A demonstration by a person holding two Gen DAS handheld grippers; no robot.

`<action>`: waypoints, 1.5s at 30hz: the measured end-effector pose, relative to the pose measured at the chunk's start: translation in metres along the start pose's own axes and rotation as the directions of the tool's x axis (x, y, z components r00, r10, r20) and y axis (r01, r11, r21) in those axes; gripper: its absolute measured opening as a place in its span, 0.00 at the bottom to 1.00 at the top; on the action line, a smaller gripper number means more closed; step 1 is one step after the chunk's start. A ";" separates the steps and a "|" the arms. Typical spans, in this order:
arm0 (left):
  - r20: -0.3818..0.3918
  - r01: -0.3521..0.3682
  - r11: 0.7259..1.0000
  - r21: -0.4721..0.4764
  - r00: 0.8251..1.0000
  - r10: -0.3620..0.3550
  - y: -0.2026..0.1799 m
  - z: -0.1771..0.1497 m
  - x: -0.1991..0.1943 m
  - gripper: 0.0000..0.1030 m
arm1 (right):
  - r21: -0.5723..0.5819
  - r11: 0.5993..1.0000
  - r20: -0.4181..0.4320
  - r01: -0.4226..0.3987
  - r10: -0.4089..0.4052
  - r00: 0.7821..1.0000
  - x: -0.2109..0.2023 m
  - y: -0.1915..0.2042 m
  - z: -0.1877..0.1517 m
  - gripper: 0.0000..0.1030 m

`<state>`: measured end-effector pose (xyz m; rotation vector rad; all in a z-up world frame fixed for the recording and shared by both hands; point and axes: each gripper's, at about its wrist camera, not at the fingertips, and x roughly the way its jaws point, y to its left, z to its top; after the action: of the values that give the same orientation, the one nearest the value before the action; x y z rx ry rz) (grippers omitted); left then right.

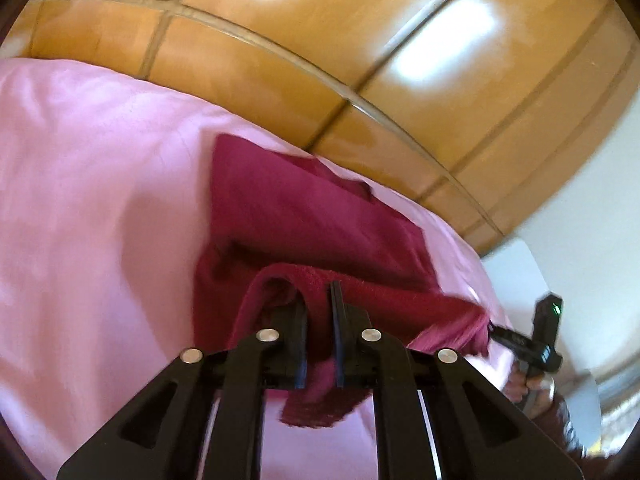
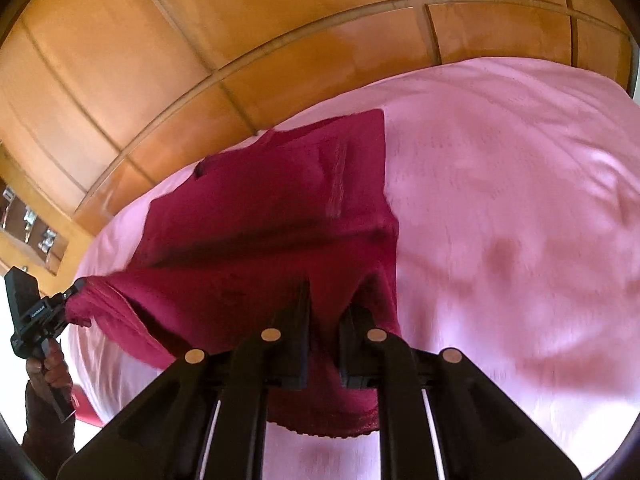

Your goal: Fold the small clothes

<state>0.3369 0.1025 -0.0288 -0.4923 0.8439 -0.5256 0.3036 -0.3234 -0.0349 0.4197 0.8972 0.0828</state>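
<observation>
Left tongs (image 1: 320, 300): matte black frame with two angled outer arms, each with a triangular cut-out, and two inner arms. Four round silver pivot pins sit in a row across the linkage. Fingers are thin black blades with a bluish edge strip. Right tongs (image 2: 324, 304): the same build, with pins looking copper-toned and white strips along the inner rails. The handheld unit seen from outside is black, with a small green light and faint white lettering. A dark sleeve (image 2: 44, 432) covers the wrist.
</observation>
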 end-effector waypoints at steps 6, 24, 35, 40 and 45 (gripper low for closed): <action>0.067 -0.001 0.988 -0.154 0.998 0.011 0.033 0.025 0.009 0.65 | 0.107 0.992 0.077 -0.063 0.055 0.996 -0.008 -0.022 0.022 0.85; -0.106 -0.089 0.995 -0.046 0.991 0.084 0.056 -0.059 0.036 0.27 | 0.043 0.997 -0.028 0.063 -0.062 0.998 0.025 -0.028 -0.048 0.27; -0.122 -0.109 0.991 0.072 0.986 0.117 0.039 -0.107 -0.017 0.19 | -0.123 0.991 -0.109 0.042 -0.056 0.993 -0.026 -0.015 -0.104 0.19; -0.158 -0.114 0.990 0.078 0.980 0.125 0.035 -0.154 -0.054 0.19 | -0.134 0.991 -0.179 0.026 -0.050 0.983 -0.048 -0.016 -0.144 0.19; -0.185 -0.135 0.988 0.070 0.972 0.146 0.034 -0.179 -0.077 0.19 | -0.163 0.986 -0.219 0.019 -0.055 0.974 -0.064 -0.008 -0.163 0.20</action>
<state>0.1597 0.1401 -0.1078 -0.3299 1.0358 -0.4691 0.1361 -0.2940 -0.0799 0.2459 1.1107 0.1690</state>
